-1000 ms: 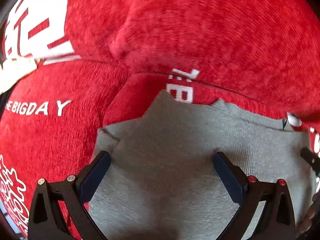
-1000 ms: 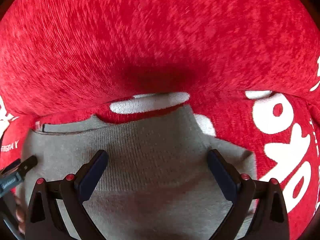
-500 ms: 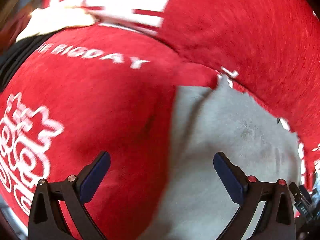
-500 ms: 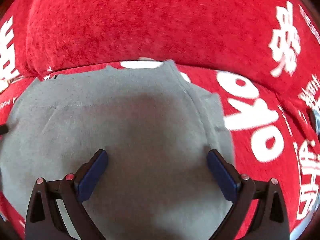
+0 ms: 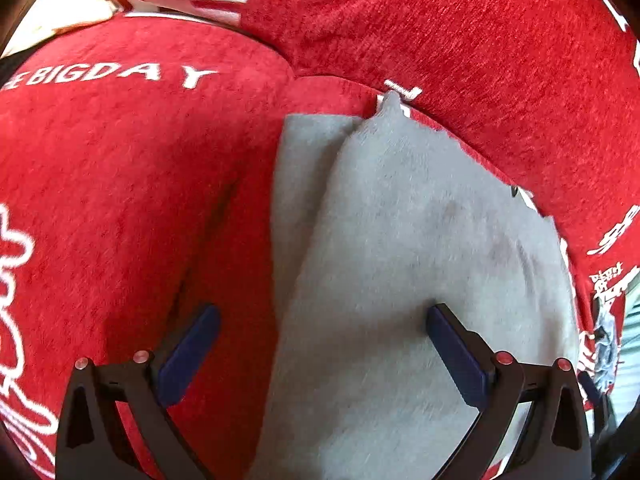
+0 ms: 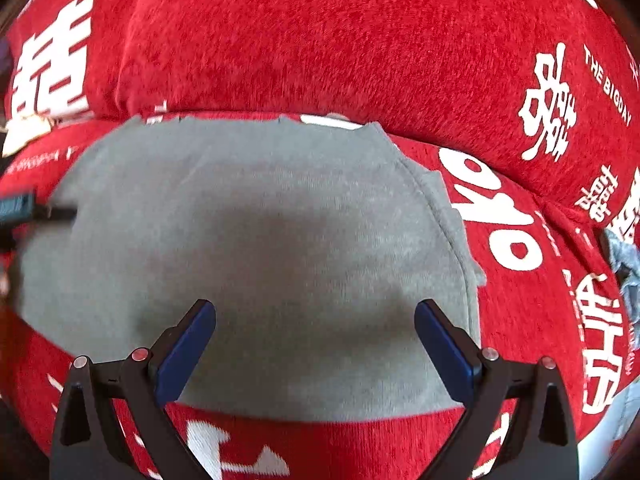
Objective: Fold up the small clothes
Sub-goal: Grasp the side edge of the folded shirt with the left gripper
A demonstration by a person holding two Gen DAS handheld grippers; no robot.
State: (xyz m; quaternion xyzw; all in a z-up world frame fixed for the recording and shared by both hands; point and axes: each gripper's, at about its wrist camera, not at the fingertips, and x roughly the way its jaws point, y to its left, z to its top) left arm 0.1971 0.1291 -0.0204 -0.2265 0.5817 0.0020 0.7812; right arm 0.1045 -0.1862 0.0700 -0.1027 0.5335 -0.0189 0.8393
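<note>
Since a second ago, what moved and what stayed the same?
Both grippers pulled back from the small grey knitted garment, so more of it shows. The left gripper also swung towards the garment's left edge. Nothing was grabbed or dropped: left and right gripper stayed open and empty, and the garment stayed flat on the red printed cover.

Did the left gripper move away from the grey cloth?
Yes. The left gripper has shifted left: the grey cloth once filled its jaws, now the red sofa cover shows there.
</note>
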